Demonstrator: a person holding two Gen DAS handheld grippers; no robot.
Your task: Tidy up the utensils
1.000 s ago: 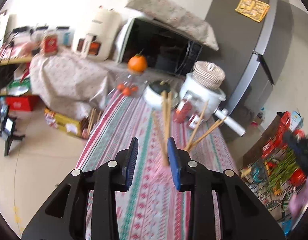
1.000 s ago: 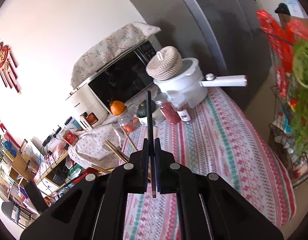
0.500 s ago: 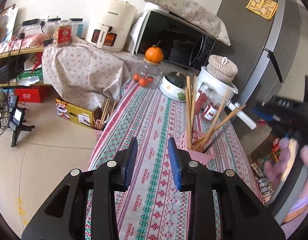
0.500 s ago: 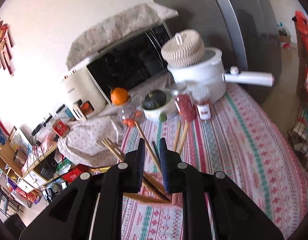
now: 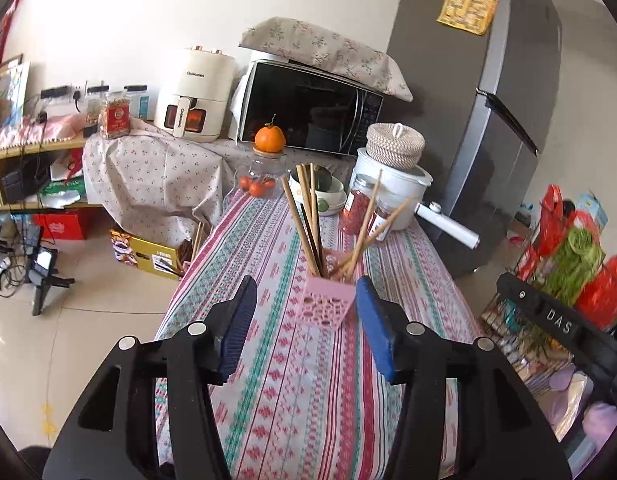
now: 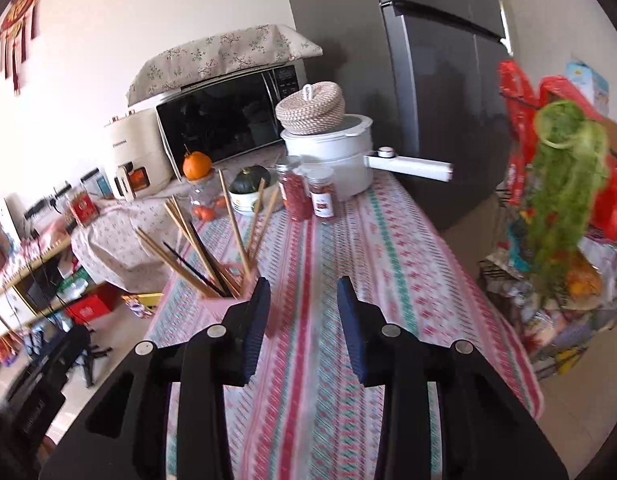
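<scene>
Grey fridge, tiled floor

Light wooden chopsticks are standing in a perforated pink plastic holder on woven patterned cloth, a glossy black-fronted microwave gleaming far behind.

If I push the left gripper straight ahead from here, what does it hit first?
Most likely the pink chopstick holder: it stands on the striped tablecloth just ahead of the open left gripper, roughly centred between the fingers. Depth is hard to judge, but nothing shows in between.
</scene>
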